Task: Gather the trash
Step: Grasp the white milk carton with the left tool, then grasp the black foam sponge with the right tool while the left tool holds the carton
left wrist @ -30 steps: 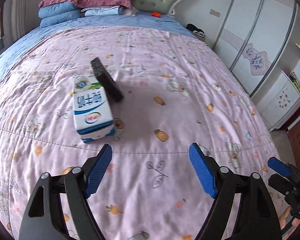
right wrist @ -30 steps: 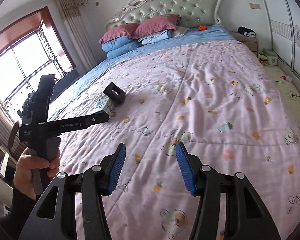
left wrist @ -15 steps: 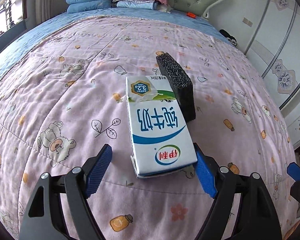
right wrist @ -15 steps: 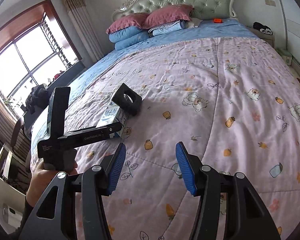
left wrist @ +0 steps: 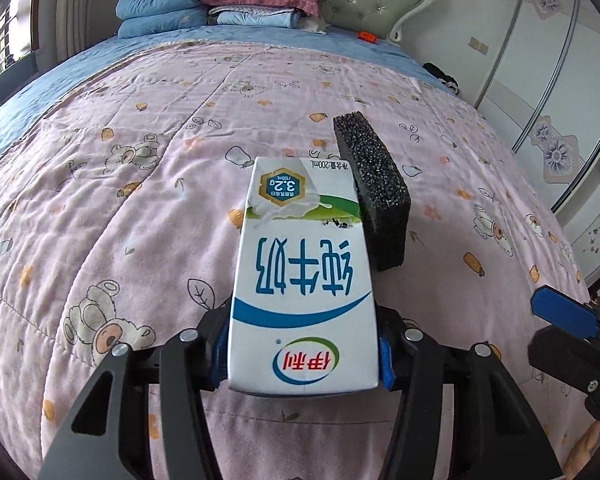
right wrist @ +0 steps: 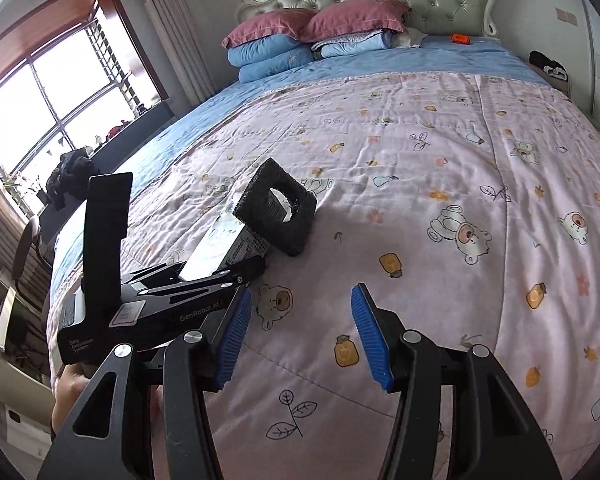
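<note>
Milk carton (left wrist: 304,300) printed "3.2g" and "200mL" lies on the bed (left wrist: 100,220) against a black foam block (left wrist: 374,196); left tool (left wrist: 300,360) closing on it, right tool (right wrist: 296,336) half-open, empty.

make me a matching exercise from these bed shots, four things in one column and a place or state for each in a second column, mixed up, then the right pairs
Things
1. milk carton
2. black foam block
3. right tool
4. small orange object

Places or states
A. at the far end of the bed, on the blue sheet near the headboard
B. between the blue pads of the left tool, whose jaws are closing on it
C. nothing between its pads, above the pink quilt
D. resting against the carton's far right side

Pairs: 1-B, 2-D, 3-C, 4-A
</note>
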